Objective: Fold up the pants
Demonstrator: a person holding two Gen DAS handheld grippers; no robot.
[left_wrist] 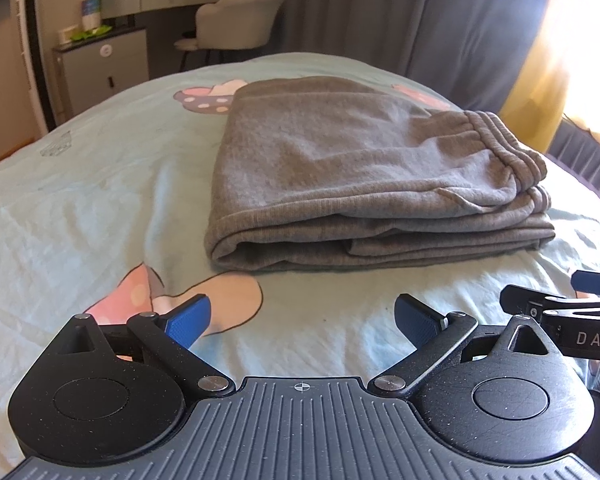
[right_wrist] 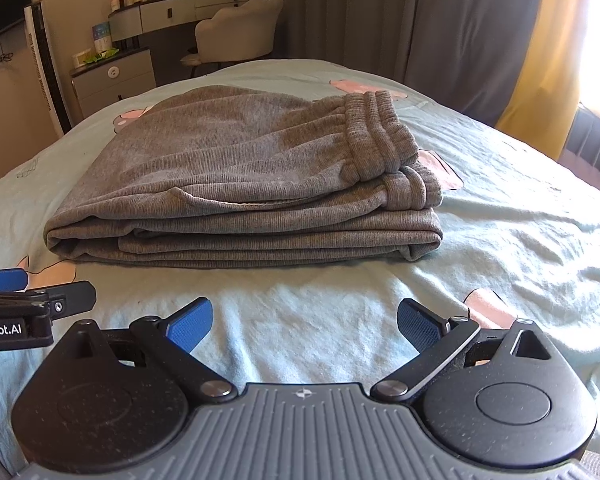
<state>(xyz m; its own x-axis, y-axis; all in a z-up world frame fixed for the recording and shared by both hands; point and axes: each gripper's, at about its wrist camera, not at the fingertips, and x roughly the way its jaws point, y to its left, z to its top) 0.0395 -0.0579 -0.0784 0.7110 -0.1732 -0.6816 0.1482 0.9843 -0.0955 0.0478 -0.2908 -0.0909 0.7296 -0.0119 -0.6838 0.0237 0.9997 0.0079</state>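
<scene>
Grey sweatpants (left_wrist: 348,168) lie folded in a thick stack on the light blue bedsheet (left_wrist: 80,200), the ribbed waistband (left_wrist: 508,152) on top at the right. In the right wrist view the pants (right_wrist: 228,184) fill the middle, waistband (right_wrist: 384,136) at the upper right. My left gripper (left_wrist: 302,318) is open and empty, a little short of the stack's near edge. My right gripper (right_wrist: 304,322) is open and empty, also just short of the stack. Each gripper shows at the edge of the other's view: the right one (left_wrist: 560,308), the left one (right_wrist: 24,300).
The bed runs away from me, with cartoon prints on the sheet. Beyond it stand a padded chair (right_wrist: 236,32), a curved vanity desk (right_wrist: 188,8), a low cabinet (right_wrist: 112,76) and grey curtains (right_wrist: 440,12). A bright window with a yellow curtain (right_wrist: 540,60) is at the right.
</scene>
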